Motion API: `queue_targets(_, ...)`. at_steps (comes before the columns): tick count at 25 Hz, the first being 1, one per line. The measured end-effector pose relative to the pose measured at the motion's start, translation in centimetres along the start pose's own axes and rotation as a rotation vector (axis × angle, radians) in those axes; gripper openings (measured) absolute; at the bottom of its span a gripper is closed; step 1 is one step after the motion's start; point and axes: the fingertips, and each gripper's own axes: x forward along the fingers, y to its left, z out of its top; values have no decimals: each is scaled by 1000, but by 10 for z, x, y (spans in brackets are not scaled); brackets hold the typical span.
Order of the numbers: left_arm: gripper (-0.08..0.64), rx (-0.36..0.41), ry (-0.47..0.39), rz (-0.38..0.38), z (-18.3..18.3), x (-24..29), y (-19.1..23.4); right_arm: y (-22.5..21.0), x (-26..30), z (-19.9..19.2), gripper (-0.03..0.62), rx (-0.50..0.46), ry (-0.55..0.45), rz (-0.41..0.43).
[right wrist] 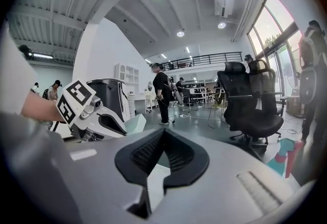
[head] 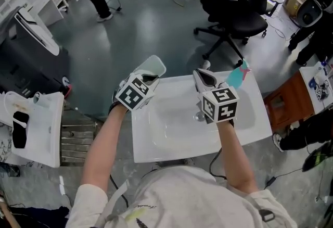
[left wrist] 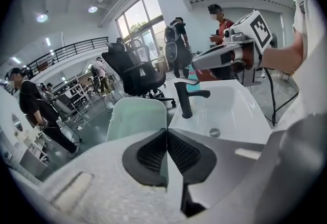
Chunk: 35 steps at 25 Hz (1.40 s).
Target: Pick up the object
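Observation:
A thin pale green sheet with rounded corners point(head: 154, 66) sticks up from my left gripper point(head: 148, 77), which is shut on its lower edge above the left rim of the white sink point(head: 156, 138). In the left gripper view the sheet point(left wrist: 137, 118) runs down between the closed pads point(left wrist: 153, 151). My right gripper point(head: 204, 75) hovers over the back of the sink with its jaws shut and nothing visible between them. The right gripper view shows the left gripper point(right wrist: 87, 113) with the sheet point(right wrist: 134, 123).
A black faucet point(left wrist: 186, 97) stands at the sink's back edge, with the drain point(left wrist: 214, 132) in the basin. A teal object with a pink part point(head: 238, 75) lies at the sink's far right corner. A black office chair point(head: 234, 8) and several people stand beyond.

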Motion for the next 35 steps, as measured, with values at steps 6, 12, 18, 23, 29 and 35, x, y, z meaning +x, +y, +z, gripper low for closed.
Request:
queue_targets(6, 11, -63, -74, 73, 17, -21, 14, -2, 0, 7, 3, -16, -8, 17)
queue_targets(12, 9, -128, -156, 161, 29, -43, 27, -7, 1, 14, 3, -18, -21, 24)
queue_targets(18, 9, -204, -224, 247, 31, -64, 35, -5, 0, 22, 3, -29, -38, 36)
queue_targets(23, 9, -255, -288, 339, 31, -87, 46, -3, 0, 29, 3, -40, -51, 43)
queue_targets(29, 9, -312, -365, 448, 31, -112, 50, 6, 0, 39, 3, -49, -70, 58)
queue_targets(35, 9, -374, -403, 502, 21, -125, 53, 13, 0, 44, 3, -53, -87, 63)
